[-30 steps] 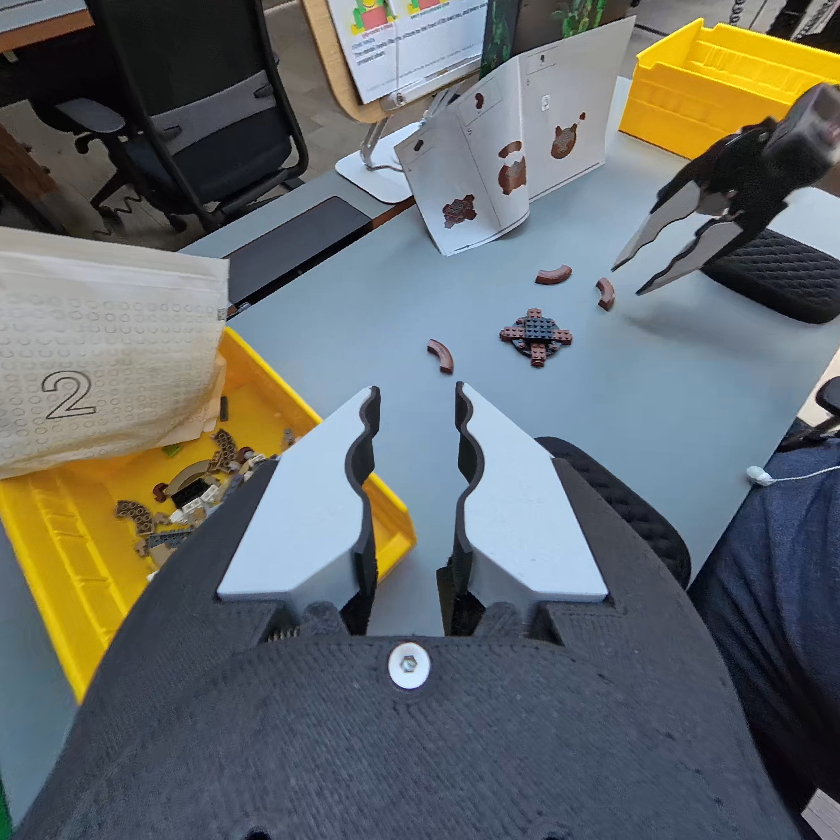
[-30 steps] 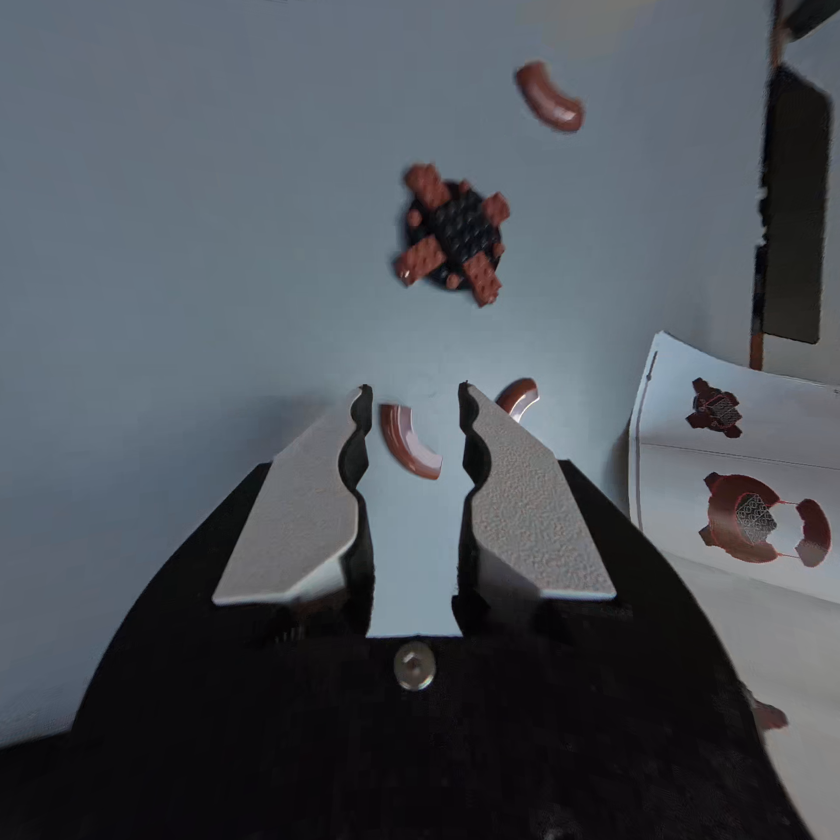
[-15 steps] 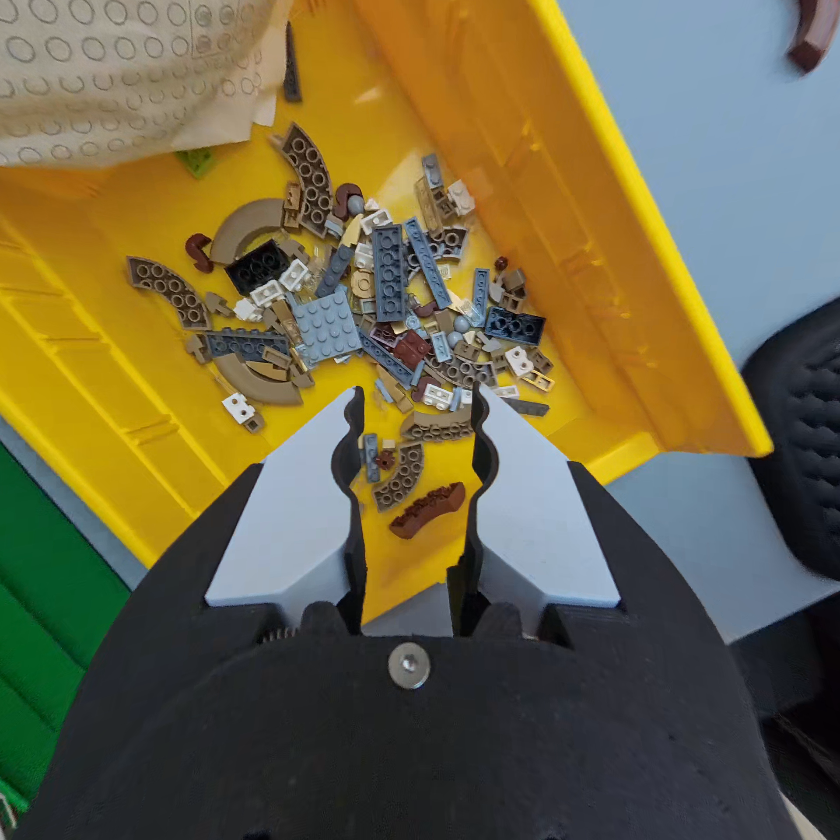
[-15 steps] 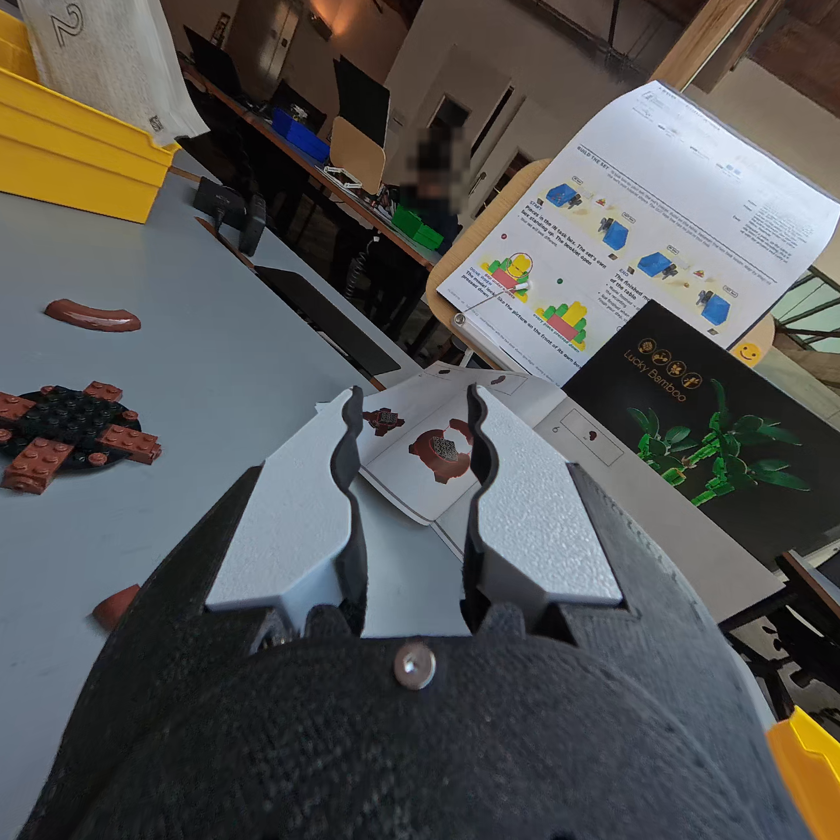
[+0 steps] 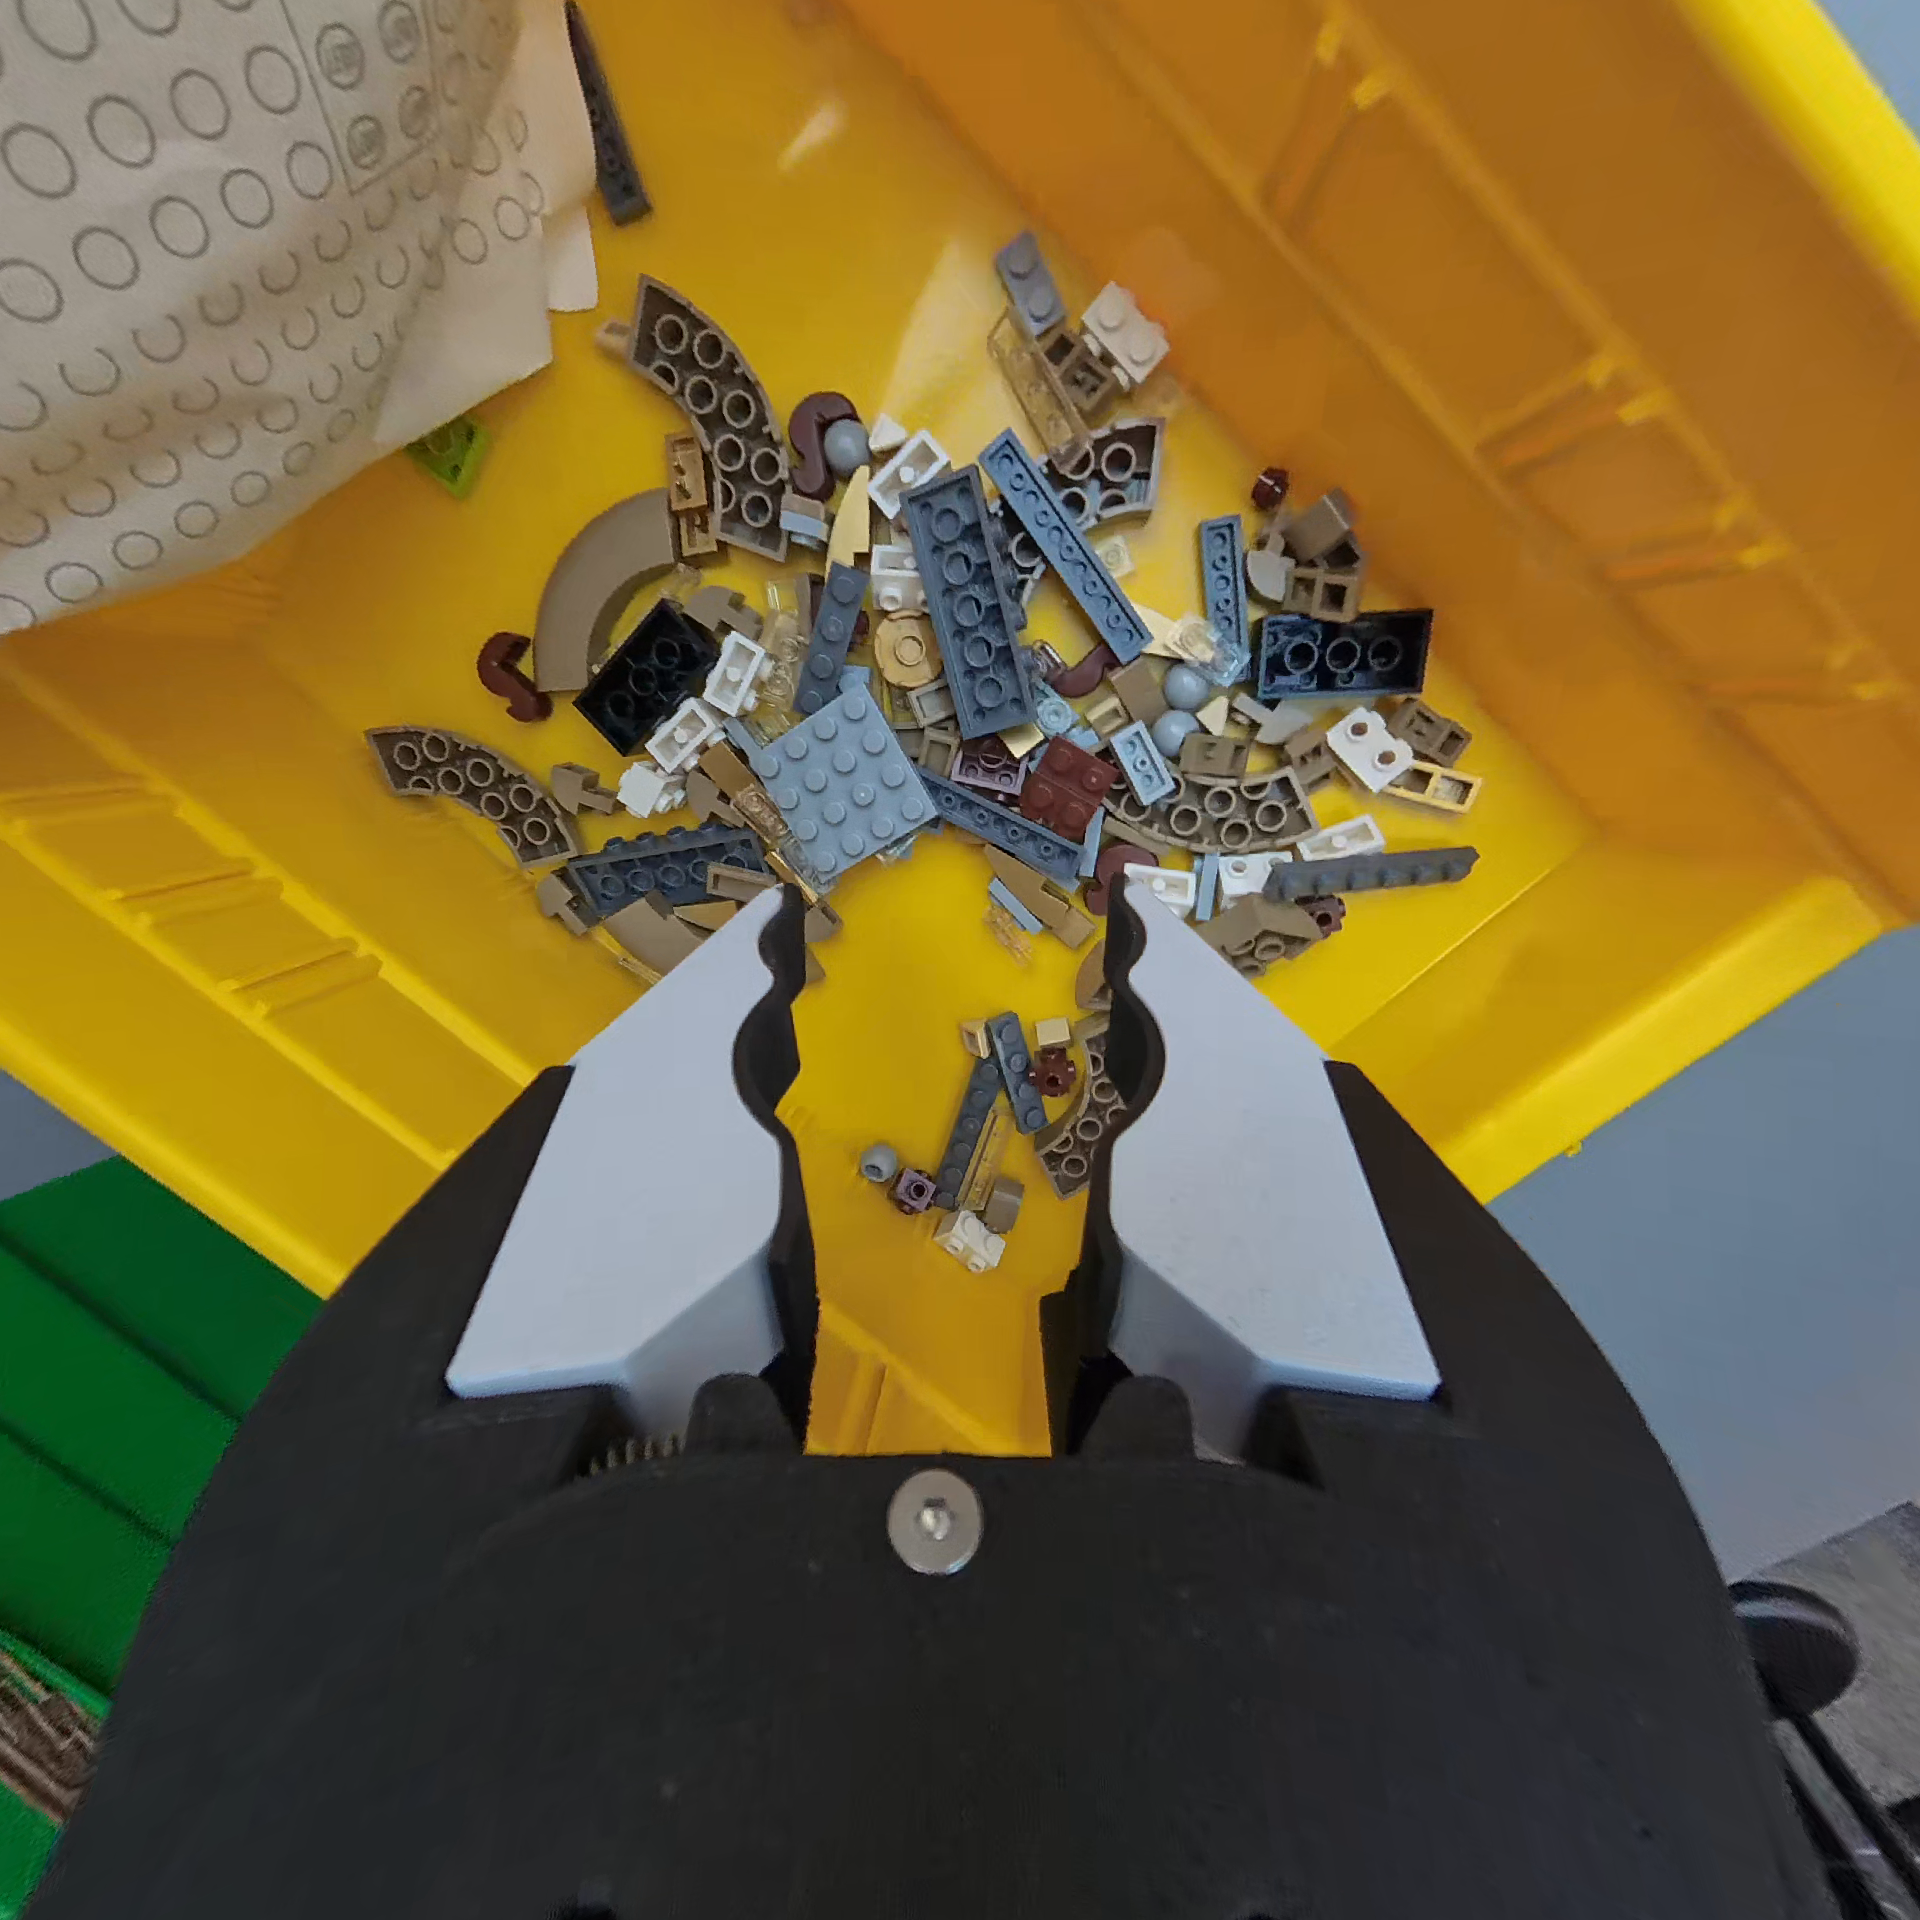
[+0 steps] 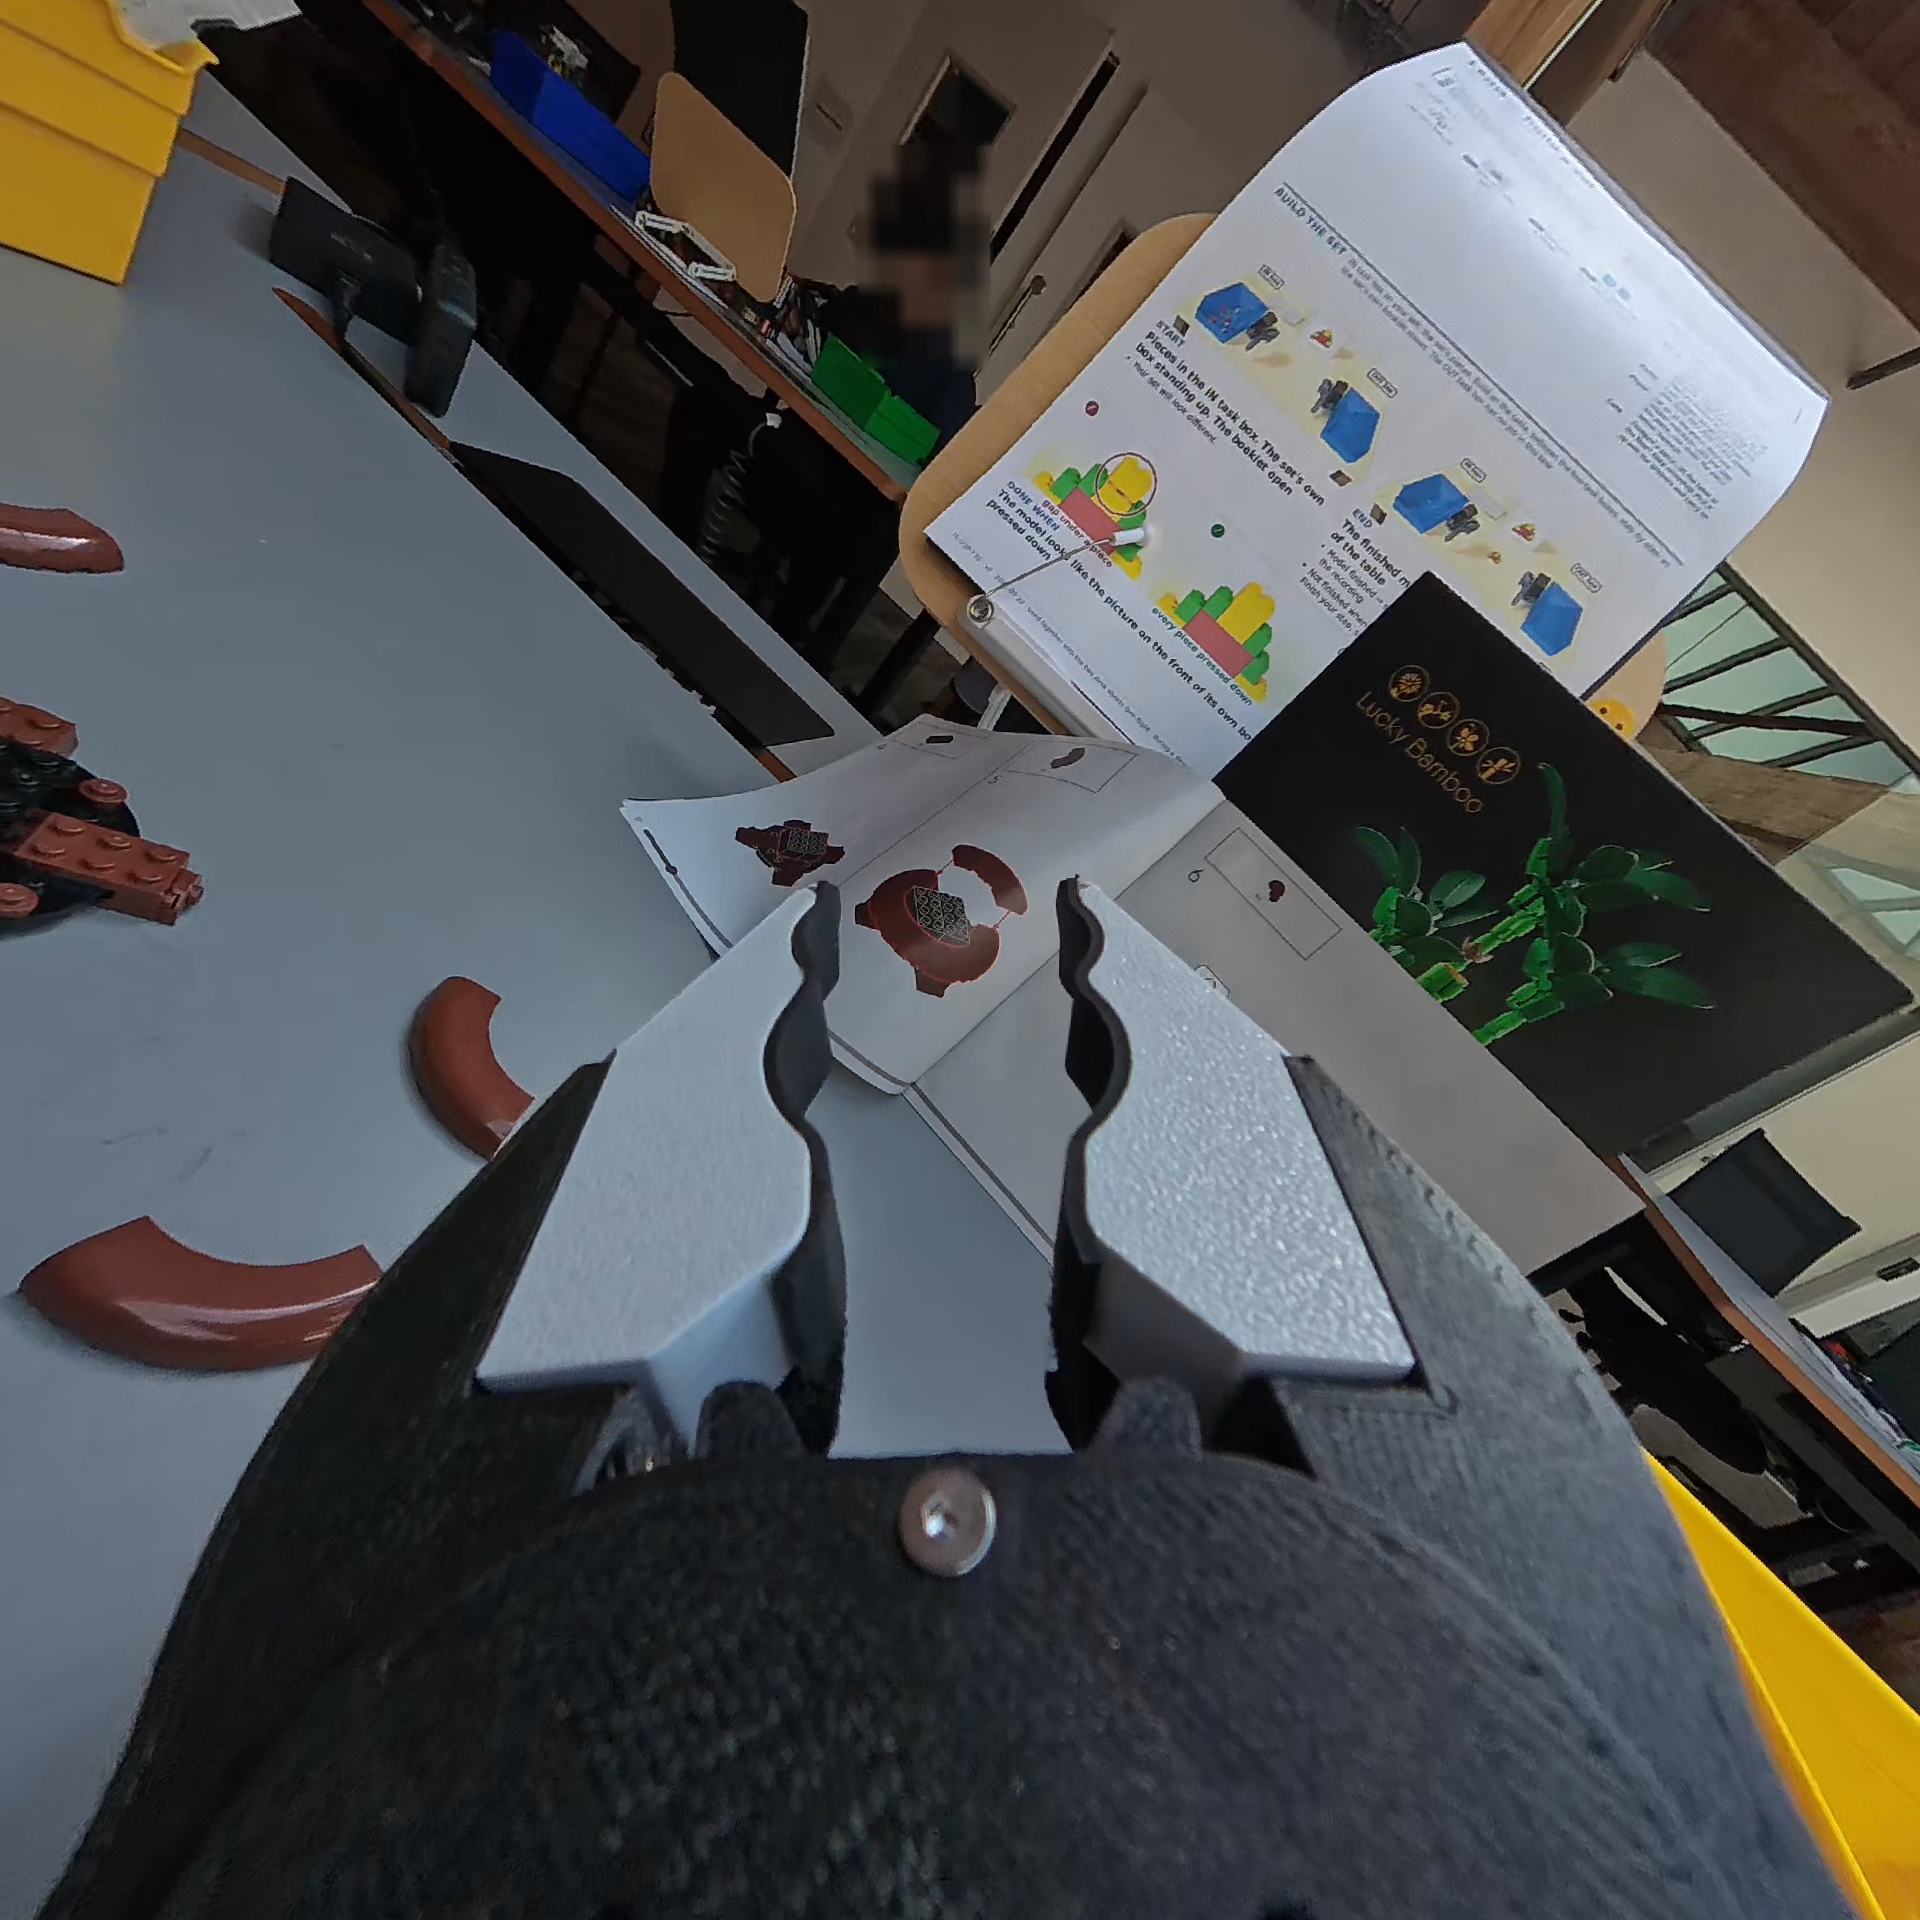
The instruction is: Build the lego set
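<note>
My left gripper [image 5: 948, 902] is open and empty, held above the yellow bin [image 5: 1351, 312]. A heap of loose lego pieces [image 5: 977, 665] in grey, tan, black, white and brown lies in the bin, with a small cluster [image 5: 997, 1122] between my fingers. My right gripper [image 6: 940, 894] is open and empty, low over the grey table [image 6: 260, 727], pointing at the open instruction booklet [image 6: 935, 914]. The black and brown round assembly [image 6: 73, 821] lies at the left edge. Three brown curved pieces lie near it: one [image 6: 462, 1060] by my left finger, one [image 6: 197, 1299] nearer, one [image 6: 57, 540] farther.
A paper bag [image 5: 229, 270] rests in the bin's upper left. A green bin [image 5: 94, 1382] stands beside it. A task sheet on a stand [image 6: 1403, 416] and the black set box [image 6: 1558, 883] stand behind the booklet. Another yellow bin [image 6: 73, 145] sits far left. My hands' fingertips stand some 55 centimeters from each other.
The left gripper swung from over the table to above the bin, then shifted; the brown piece between its fingers is gone from view. The right gripper tilted up from the curved pieces toward the booklet.
</note>
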Available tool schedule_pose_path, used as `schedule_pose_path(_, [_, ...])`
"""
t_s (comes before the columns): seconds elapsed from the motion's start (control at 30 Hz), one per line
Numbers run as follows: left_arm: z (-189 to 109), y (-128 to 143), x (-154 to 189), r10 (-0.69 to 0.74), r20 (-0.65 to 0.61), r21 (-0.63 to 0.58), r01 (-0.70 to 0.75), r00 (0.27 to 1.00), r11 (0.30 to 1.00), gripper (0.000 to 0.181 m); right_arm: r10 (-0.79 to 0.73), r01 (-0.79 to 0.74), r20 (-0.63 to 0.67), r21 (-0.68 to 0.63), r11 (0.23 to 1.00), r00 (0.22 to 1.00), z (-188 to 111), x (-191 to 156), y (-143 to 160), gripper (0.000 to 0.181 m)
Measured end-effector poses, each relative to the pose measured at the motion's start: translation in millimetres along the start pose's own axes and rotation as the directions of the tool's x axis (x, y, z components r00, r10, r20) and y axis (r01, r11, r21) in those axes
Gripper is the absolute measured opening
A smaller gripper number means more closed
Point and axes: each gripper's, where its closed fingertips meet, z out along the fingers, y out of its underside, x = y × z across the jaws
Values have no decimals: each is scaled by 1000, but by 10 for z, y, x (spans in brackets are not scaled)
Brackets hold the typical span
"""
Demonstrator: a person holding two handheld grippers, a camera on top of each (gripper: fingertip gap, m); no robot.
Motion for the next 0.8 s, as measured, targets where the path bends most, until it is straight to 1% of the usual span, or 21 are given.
schedule_pose_path(0.1, [-74, 120, 206, 109, -102, -29, -112, 989, 993, 53, 15, -15, 12, -2, 1000, 1000, 31, -17, 15, 42])
schedule_pose_path(0.23, [-147, 329, 265, 251, -138, -132, -269, 958, 954, 47, 10, -10, 15, 0, 1000, 1000, 32, -27, 19, 42])
schedule_pose_path(0.3, [-185, 363, 439, 234, -270, -143, -279, 934, 949, 39, 7, -7, 16, -3, 1000, 1000, 27, -26, 29, 42])
schedule_pose_path(0.4, [-156, 399, 518, 187, -376, -204, -278, 907, 939, 44, 9, -9, 19, -8, 1000, 1000, 32, -19, 49, 42])
schedule_pose_path(0.43, [-138, 443, 536, 187, -398, -235, -297, 898, 925, 44, 14, -14, 20, -10, 1000, 1000, 35, -14, 59, 42])
schedule_pose_path(0.5, [-128, 565, 600, 214, -444, -291, -366, 870, 884, 34, 31, -30, 30, -13, 999, 999, 39, -17, 78, 42])
schedule_pose_path(0.57, [-100, 620, 584, 272, -438, -305, -426, 857, 852, 25, 41, -41, 40, -13, 999, 998, 40, -32, 81, 42])
schedule_pose_path(0.6, [-94, 623, 594, 284, -448, -298, -441, 848, 846, 25, 42, -41, 43, -11, 999, 998, 39, -40, 76, 42])
schedule_pose_path(0.77, [-61, 642, 676, 196, -544, -331, -423, 816, 844, 16, 29, -28, 58, -20, 999, 998, 53, -82, 79, 42])
schedule_pose_path(0.8, [-54, 652, 689, 183, -561, -336, -424, 807, 841, 12, 27, -26, 60, -23, 999, 998, 52, -86, 89, 42])
